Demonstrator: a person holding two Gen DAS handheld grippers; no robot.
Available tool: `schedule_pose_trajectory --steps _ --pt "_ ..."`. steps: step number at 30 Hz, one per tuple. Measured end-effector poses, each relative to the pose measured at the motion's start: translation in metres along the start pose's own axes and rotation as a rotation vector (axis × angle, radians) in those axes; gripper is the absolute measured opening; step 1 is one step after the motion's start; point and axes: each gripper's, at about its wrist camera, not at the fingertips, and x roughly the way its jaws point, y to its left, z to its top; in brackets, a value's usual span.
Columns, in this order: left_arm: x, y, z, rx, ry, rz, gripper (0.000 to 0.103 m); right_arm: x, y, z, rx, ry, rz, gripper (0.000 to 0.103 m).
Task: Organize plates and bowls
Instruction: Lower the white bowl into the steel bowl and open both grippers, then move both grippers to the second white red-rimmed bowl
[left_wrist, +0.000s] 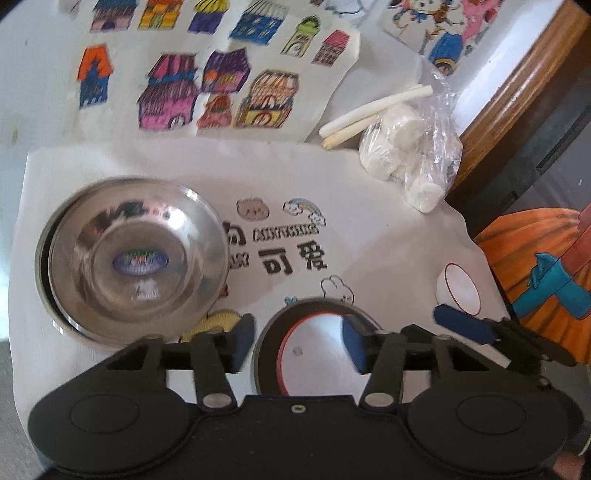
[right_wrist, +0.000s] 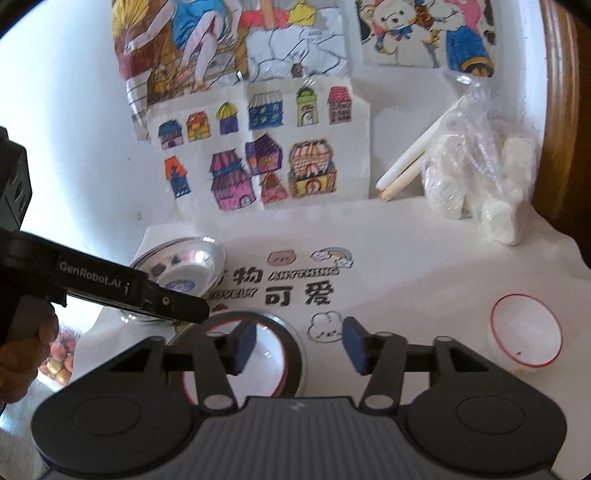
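A steel bowl (left_wrist: 136, 258) sits nested in a steel plate on the white printed cloth, left of centre; it also shows in the right wrist view (right_wrist: 184, 266). A white bowl with a red rim inside a dark-rimmed dish (left_wrist: 314, 354) lies right under my left gripper (left_wrist: 299, 343), which is open above it. The same bowl (right_wrist: 266, 354) lies by the left finger of my right gripper (right_wrist: 299, 345), which is open and empty. A small white red-rimmed bowl (right_wrist: 526, 338) stands at the right; it also shows in the left wrist view (left_wrist: 460, 293).
Coloured drawings (left_wrist: 207, 85) cover the table's far half. A plastic bag of white pieces (left_wrist: 410, 155) and white sticks (left_wrist: 369, 114) lie at the far right near the wooden table edge (left_wrist: 517, 81). The left gripper's body (right_wrist: 110, 288) crosses the right wrist view.
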Motion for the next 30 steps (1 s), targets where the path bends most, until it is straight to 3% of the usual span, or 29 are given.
schedule_pose_trajectory --steps 3,6,9,19,26,30 --pt "0.001 -0.012 0.004 0.048 -0.044 0.040 0.085 -0.004 -0.009 0.003 0.009 -0.035 -0.025 0.088" --pt "0.004 -0.023 0.011 0.082 -0.086 0.089 0.094 -0.008 -0.021 0.004 0.016 -0.076 -0.066 0.101" --pt "0.010 -0.031 0.016 0.094 -0.102 0.108 0.100 -0.010 -0.036 0.004 0.026 -0.098 -0.088 0.103" --pt "0.044 -0.074 0.030 0.167 -0.089 0.163 0.102 -0.018 -0.094 0.006 0.078 -0.125 -0.142 0.103" --pt "0.071 -0.103 0.027 0.163 -0.035 0.150 0.102 -0.023 -0.132 0.002 0.130 -0.119 -0.198 0.103" --pt "0.088 -0.126 0.028 0.139 -0.013 0.133 0.102 -0.024 -0.156 -0.004 0.192 -0.113 -0.285 0.103"
